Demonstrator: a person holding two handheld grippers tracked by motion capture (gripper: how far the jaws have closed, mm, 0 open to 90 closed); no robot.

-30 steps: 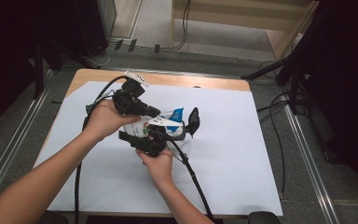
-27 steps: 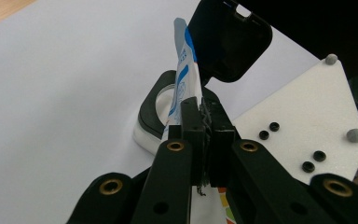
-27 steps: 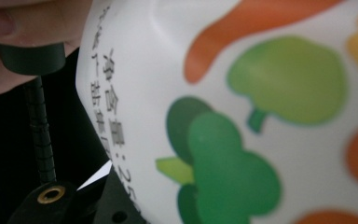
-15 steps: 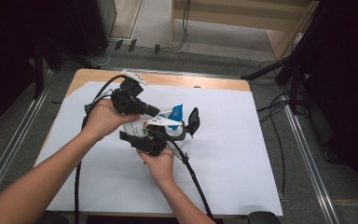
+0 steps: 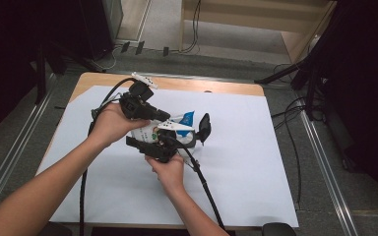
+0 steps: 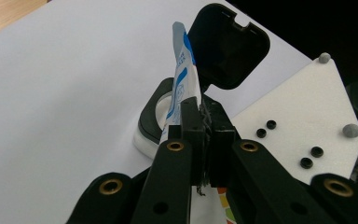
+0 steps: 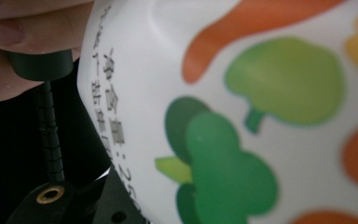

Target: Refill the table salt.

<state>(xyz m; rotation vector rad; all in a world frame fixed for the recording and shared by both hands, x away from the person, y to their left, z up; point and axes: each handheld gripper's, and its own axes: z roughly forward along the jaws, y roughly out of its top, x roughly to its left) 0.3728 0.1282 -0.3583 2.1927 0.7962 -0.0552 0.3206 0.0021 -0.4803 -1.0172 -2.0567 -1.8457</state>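
Near the middle of the white-covered bench (image 5: 275, 172), the left gripper (image 6: 204, 122) has its jaws pinched tight on a blue-and-white pouch (image 6: 182, 79). The right gripper (image 5: 158, 145) clasps the white container (image 7: 261, 112), whose black lid (image 6: 227, 44) is flipped open

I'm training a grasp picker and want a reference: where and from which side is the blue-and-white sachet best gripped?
Grip the sachet low on its flat faces, coming from the near side, below it, one jaw per face. It stands thin and edge-on from the white jar's black-rimmed mouth, flip lid open behind it, so jaws fit only across its thickness. The left hand-held gripper already pinches it so.
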